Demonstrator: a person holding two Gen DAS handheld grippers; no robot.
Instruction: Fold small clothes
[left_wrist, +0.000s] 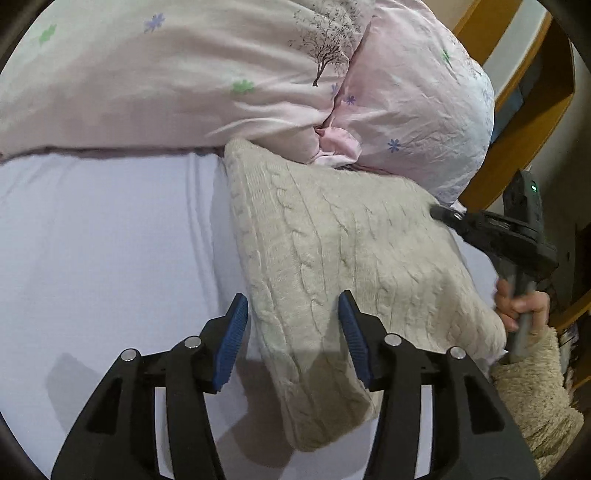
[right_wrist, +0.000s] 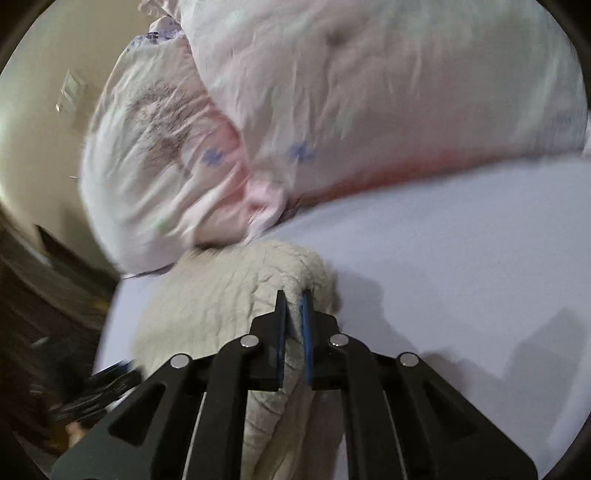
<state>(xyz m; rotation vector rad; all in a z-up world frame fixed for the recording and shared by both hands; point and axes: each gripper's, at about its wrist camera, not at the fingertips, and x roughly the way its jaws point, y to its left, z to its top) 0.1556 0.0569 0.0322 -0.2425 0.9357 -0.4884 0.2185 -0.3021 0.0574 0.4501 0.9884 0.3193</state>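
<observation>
A cream cable-knit sweater (left_wrist: 332, 266) lies on the pale lilac bed sheet (left_wrist: 103, 240), its far edge against the bedding. My left gripper (left_wrist: 293, 310) is open, its blue pads hovering over the sweater's near left edge, holding nothing. My right gripper (right_wrist: 293, 306) is shut on a fold of the sweater (right_wrist: 221, 291) and lifts it a little off the sheet (right_wrist: 461, 258). It also shows in the left wrist view (left_wrist: 443, 214), at the sweater's far right corner.
A pink flowered duvet (left_wrist: 166, 81) and a pillow (left_wrist: 417, 110) lie bunched along the far side of the bed. A wooden bed frame (left_wrist: 532, 110) stands at the right. A cream wall (right_wrist: 48, 122) is at the left in the right wrist view.
</observation>
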